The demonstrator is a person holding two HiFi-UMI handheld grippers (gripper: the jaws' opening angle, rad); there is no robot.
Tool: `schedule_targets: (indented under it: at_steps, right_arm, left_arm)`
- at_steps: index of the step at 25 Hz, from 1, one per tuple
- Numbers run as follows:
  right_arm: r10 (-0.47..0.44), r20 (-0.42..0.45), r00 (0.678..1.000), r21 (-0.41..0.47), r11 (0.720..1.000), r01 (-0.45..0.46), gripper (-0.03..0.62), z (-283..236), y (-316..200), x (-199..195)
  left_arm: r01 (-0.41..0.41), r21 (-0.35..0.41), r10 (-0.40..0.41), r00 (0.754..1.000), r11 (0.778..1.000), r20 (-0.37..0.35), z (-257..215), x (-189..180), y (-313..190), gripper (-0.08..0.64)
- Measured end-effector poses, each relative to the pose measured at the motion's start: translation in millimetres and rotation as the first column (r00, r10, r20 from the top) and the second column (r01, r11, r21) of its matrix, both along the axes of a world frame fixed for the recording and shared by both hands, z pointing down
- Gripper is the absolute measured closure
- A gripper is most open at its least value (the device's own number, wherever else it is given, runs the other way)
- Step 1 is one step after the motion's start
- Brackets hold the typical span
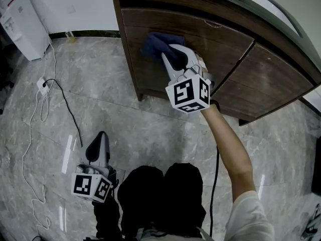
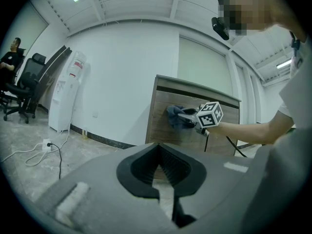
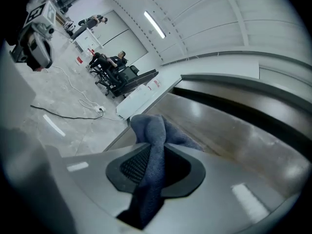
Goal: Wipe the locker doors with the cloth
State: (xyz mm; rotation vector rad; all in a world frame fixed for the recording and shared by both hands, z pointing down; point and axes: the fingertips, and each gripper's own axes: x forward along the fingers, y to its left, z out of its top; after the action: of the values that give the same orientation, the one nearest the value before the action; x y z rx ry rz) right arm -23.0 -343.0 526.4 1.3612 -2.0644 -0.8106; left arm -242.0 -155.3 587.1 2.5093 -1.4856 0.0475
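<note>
Right tool (image 1: pixel 170 54) grips the bunched dark-blue cloth (image 1: pixel 156 41) against the dark brown wooden locker door (image 1: pixel 225 39) straight ahead. Left tool (image 1: pixel 102 137), closed and empty, hangs well off that door.

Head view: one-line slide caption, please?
Right hand-held gripper presses a dark blue cloth against the dark brown wooden locker door.

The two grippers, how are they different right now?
The right gripper pinches a blue cloth; the left gripper is shut on nothing. The right gripper is up at the locker door; the left gripper sits low over the floor. Both carry marker cubes.
</note>
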Motion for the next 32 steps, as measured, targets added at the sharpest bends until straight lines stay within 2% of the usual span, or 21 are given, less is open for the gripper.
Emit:
schedule_targets:
  at_steps: [7, 13, 25, 32]
  right_arm:
    - [0.037, 0.043, 0.998, 0.107, 0.993, -0.041, 0.518, -56.7, 8.0, 22.6]
    - [0.078, 0.061, 0.995, 0.156, 0.984, -0.087, 0.518, -74.8, 17.1, 44.0]
    - [0.11, 0.073, 0.991, 0.104, 0.988, -0.117, 0.52, -32.2, 22.0, 62.1]
    - [0.119, 0.065, 0.991, 0.038, 0.992, -0.121, 0.52, 13.8, 24.8, 67.8]
  left_arm:
    - [-0.004, 0.005, 0.004, 1.0, 1.0, 0.003, -1.8, 5.0, 0.8, 0.56]
    - [-0.013, 0.006, 0.013, 1.0, 1.0, 0.003, -1.5, 10.1, 3.1, 0.56]
    - [-0.017, 0.007, 0.017, 1.0, 1.0, 0.013, -1.6, 14.3, 6.4, 0.56]
    - [-0.017, 0.005, 0.017, 1.0, 1.0, 0.017, -0.6, 14.0, 7.3, 0.56]
